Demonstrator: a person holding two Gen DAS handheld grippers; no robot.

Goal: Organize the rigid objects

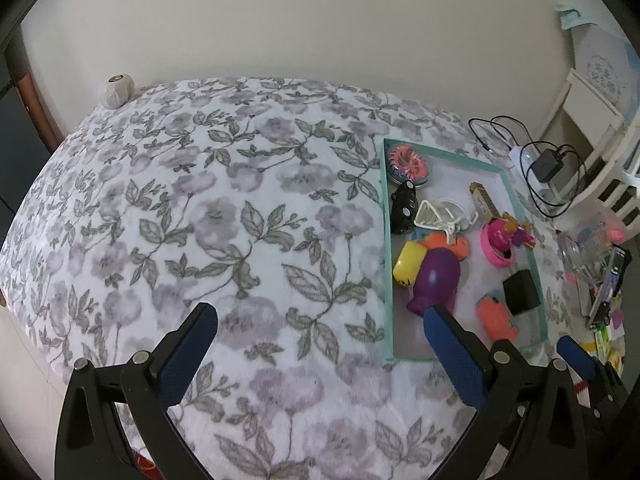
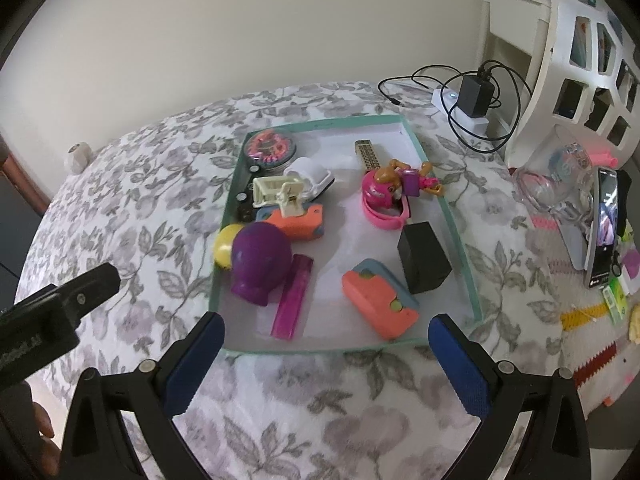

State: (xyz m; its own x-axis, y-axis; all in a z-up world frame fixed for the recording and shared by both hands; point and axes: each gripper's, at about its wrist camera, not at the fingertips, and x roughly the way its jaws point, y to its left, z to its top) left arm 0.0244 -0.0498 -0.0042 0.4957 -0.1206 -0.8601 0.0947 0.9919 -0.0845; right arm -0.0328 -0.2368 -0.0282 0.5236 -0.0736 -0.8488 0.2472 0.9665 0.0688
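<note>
The toys lie heaped in the tray on the floral tabletop: the purple vase, orange blocks and black box look light, stiff and easy to pinch across their narrow sides, though the vase seems smooth and may slip. Both claws, left and right, gape wide and empty short of the tray. The yellow piece and black toy are half buried, hard to identify.

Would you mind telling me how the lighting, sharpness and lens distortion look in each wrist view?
Left wrist view: soft, even light, strong fisheye bulge in the blanket, dark vignette corners, tray fairly sharp. Right wrist view: same soft light, tray edges bowed, shelf curved, the phone screen glows.
</note>
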